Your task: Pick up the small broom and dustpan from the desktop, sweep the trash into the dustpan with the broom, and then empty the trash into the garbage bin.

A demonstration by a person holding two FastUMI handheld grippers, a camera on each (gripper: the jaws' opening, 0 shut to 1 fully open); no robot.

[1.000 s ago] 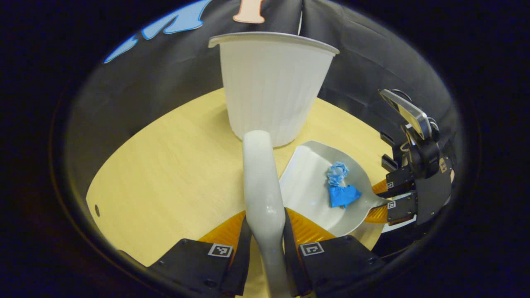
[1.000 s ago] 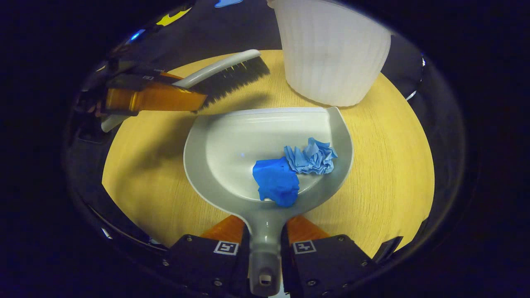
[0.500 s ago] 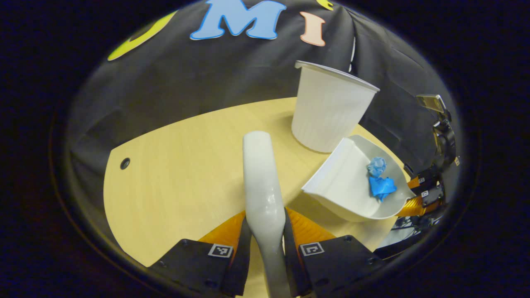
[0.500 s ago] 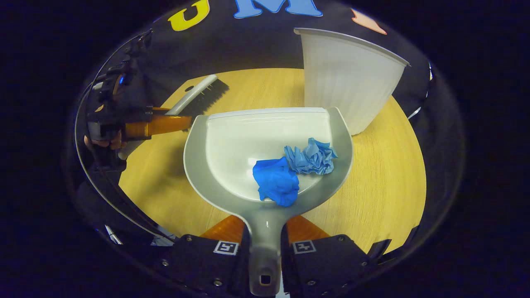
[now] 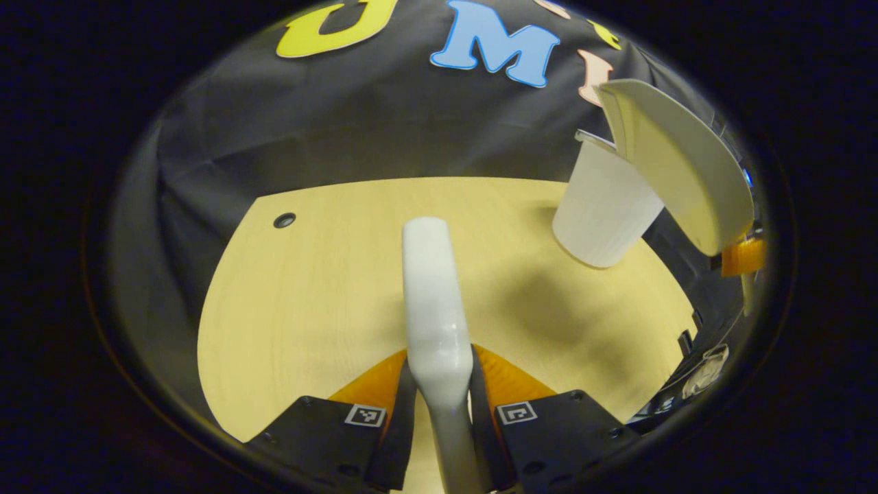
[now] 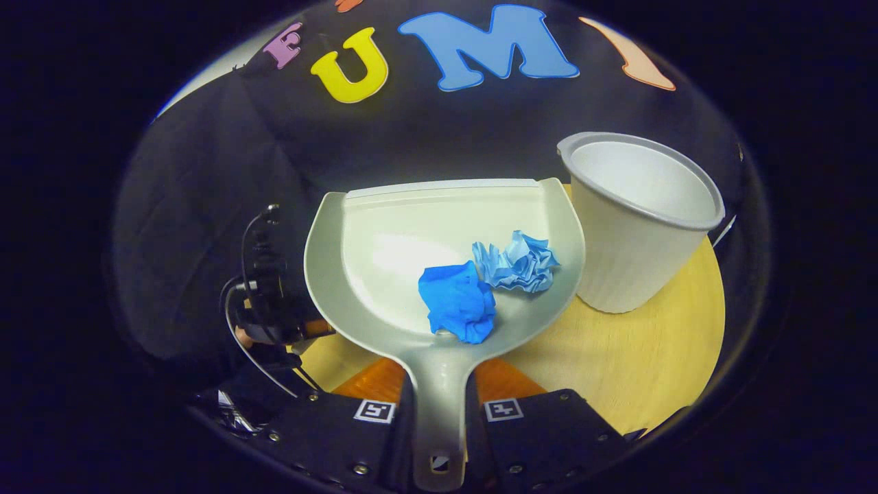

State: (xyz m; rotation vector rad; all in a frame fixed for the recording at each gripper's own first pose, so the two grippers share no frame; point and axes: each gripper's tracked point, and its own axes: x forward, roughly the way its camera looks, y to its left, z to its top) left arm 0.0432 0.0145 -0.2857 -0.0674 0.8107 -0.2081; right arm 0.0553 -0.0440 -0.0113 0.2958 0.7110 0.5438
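Gripping the dustpan (image 6: 439, 274) handle in my right gripper (image 6: 437, 405), two blue paper wads (image 6: 487, 285) inside, lifted beside the white bin (image 6: 638, 219), left gripper (image 5: 439, 391) clamping the broom (image 5: 432, 302) over the pale wooden desktop (image 5: 309, 288), black cloth wall (image 5: 309, 123) behind

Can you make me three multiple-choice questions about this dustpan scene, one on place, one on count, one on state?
1. Where does the ribbed white plastic bin stand?
A. on the pale wooden table
B. on the floor
C. inside the dustpan

2. How many blue crumpled scraps lie in the pale grey plastic dustpan?
A. none
B. two
C. five

3. What is the right hand-held gripper doing?
A. hanging open
B. clamping the dustpan's handle
C. holding the bin

Answers: 1 A, the bin's base sits on the tabletop. 2 B, one darker and one lighter scrap show. 3 B, both fingers press the handle.
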